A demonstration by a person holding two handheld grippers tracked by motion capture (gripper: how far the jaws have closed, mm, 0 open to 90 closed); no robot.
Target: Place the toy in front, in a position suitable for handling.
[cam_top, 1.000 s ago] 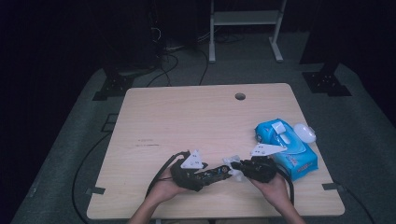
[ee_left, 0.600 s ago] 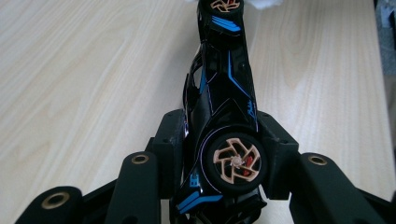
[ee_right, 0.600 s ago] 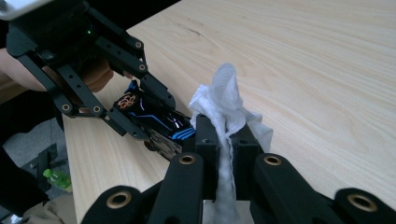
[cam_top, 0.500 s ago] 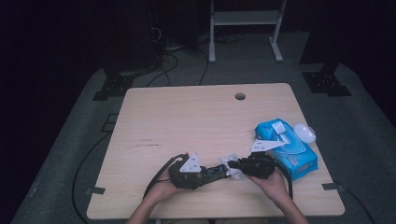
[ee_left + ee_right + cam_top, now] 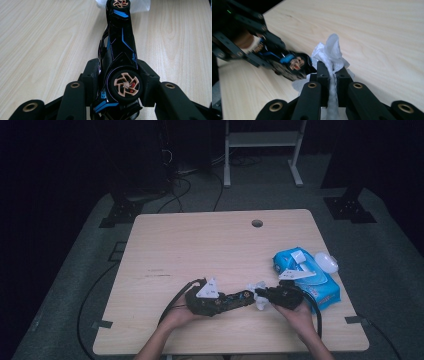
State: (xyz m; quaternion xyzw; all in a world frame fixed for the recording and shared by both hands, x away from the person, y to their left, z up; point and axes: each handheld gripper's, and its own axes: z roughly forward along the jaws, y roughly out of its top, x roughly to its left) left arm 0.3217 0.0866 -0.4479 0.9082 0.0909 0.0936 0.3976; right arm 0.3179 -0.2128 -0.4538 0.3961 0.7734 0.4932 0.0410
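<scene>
A black toy car [image 5: 239, 299] with blue lines and gold wheels lies on its side between the jaws of my left gripper [image 5: 220, 301], which is shut on its rear part [image 5: 120, 45]. My right gripper [image 5: 262, 296] faces it from the right, shut on a crumpled white wipe [image 5: 256, 290]. In the right gripper view the wipe [image 5: 329, 52] stands up from between the closed jaws of that gripper [image 5: 333, 72], right beside the car's far end [image 5: 292, 63]. In the left gripper view, with my left gripper [image 5: 121, 75] on the car, the wipe [image 5: 142, 5] shows past the car's far wheel.
A blue pack of wet wipes [image 5: 310, 275] lies at the table's right side, a white round lid [image 5: 327, 262] beside it. The wooden table [image 5: 200, 245] has a small hole [image 5: 257, 223] near its far edge. Cables trail off the front-left edge.
The right gripper has shifted slightly with the wipe at the car's end. The left gripper and the car have barely moved.
</scene>
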